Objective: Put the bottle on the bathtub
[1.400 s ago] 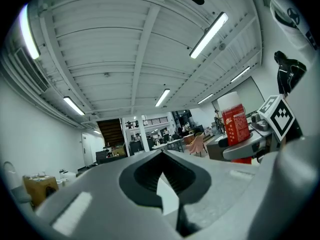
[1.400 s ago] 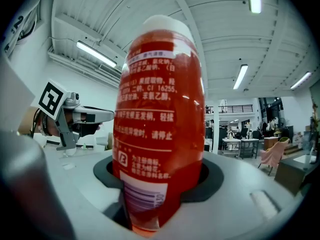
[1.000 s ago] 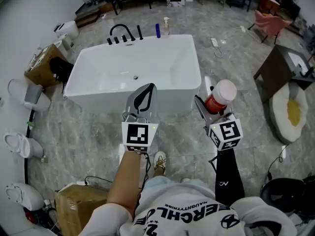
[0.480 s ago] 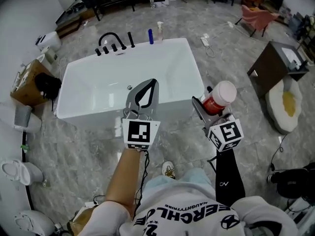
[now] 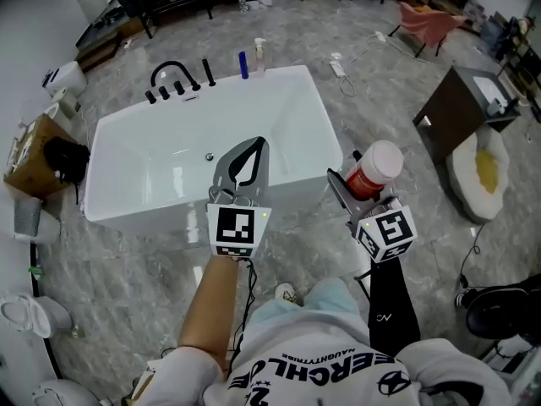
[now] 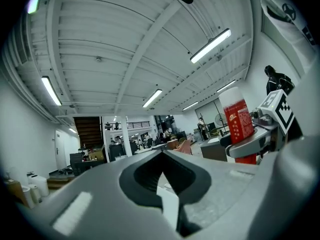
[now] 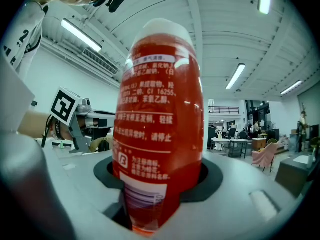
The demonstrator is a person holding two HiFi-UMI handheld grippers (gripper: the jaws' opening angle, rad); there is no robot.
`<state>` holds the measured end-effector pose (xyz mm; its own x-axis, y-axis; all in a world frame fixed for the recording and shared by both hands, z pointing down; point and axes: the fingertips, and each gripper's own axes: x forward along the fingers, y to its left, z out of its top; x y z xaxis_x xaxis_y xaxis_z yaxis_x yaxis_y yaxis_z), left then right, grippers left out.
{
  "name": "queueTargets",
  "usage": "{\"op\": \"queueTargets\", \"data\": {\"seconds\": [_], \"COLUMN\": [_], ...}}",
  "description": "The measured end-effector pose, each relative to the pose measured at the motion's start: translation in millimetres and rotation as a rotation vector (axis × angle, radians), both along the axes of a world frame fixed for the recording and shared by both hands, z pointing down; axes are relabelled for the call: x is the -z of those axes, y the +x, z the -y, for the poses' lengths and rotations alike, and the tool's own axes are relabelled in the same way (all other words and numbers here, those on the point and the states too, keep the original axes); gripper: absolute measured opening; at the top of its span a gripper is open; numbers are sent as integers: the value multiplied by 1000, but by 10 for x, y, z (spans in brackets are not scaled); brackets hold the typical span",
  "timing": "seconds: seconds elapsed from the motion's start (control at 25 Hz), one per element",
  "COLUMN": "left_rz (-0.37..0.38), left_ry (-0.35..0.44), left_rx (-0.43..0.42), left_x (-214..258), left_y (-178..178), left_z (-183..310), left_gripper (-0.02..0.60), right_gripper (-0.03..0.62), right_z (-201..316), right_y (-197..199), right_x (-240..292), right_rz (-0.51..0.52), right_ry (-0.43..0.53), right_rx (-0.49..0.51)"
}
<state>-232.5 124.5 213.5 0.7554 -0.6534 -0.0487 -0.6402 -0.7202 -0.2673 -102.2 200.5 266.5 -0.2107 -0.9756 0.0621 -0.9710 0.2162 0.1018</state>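
Observation:
A red bottle (image 5: 372,170) with a white cap stands upright in my right gripper (image 5: 353,183), whose jaws are shut on it; in the right gripper view the red bottle (image 7: 159,119) fills the middle. It hangs over the floor, just right of the near right corner of the white bathtub (image 5: 279,205). My left gripper (image 5: 245,161) is shut and holds nothing, held over the tub's near rim. In the left gripper view the left gripper (image 6: 162,184) points up at the ceiling, with the red bottle (image 6: 239,124) at the right.
On the tub's far rim stand a black faucet set (image 5: 173,79), a blue bottle (image 5: 243,64) and a pale pump bottle (image 5: 258,56). A dark cabinet (image 5: 456,112) and round cushion (image 5: 482,176) lie at the right. A cardboard box (image 5: 25,155) and a toilet (image 5: 30,315) sit at the left.
The view has moved closer to the bathtub, which now sits lower and nearer in the head view. Both grippers keep their pose; the right one still holds the bottle.

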Motion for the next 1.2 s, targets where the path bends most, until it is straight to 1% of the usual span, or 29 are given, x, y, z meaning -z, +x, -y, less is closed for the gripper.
{"op": "queueTargets", "data": {"seconds": [0.2,0.36,0.48,0.64,0.76,0.88,1.04,1.2], "left_rz": [4,10,20,43,77,98,134,148], "left_ry": [-22,-24,-17,-12,-43,-76,-108,-130], "left_rx": [1,18,42,101,153,176,202,218], "left_x": [-153,-283,-361,-384,-442,-545,-690,-768], "left_y": [191,476,825,1461,1909,2301,2623,2799], "left_z": [340,757,1141,1768,2251,2683,3106,3344], "left_gripper": [0,0,0,0,0,0,0,0], "right_gripper": [291,291,291,293,293,293,295,295], "right_z": [306,754,1197,1951,2495,2995,3462,3724], "right_y": [246,522,866,1508,1938,2312,2644,2802], "right_x": [-104,-267,-381,-401,-437,-507,-600,-685], "right_rz": [14,13,14,23,35,44,60,81], "right_ry": [1,3,-2,-4,-27,-52,-71,-85], "right_rx": [-14,2,33,100,150,189,222,244]}}
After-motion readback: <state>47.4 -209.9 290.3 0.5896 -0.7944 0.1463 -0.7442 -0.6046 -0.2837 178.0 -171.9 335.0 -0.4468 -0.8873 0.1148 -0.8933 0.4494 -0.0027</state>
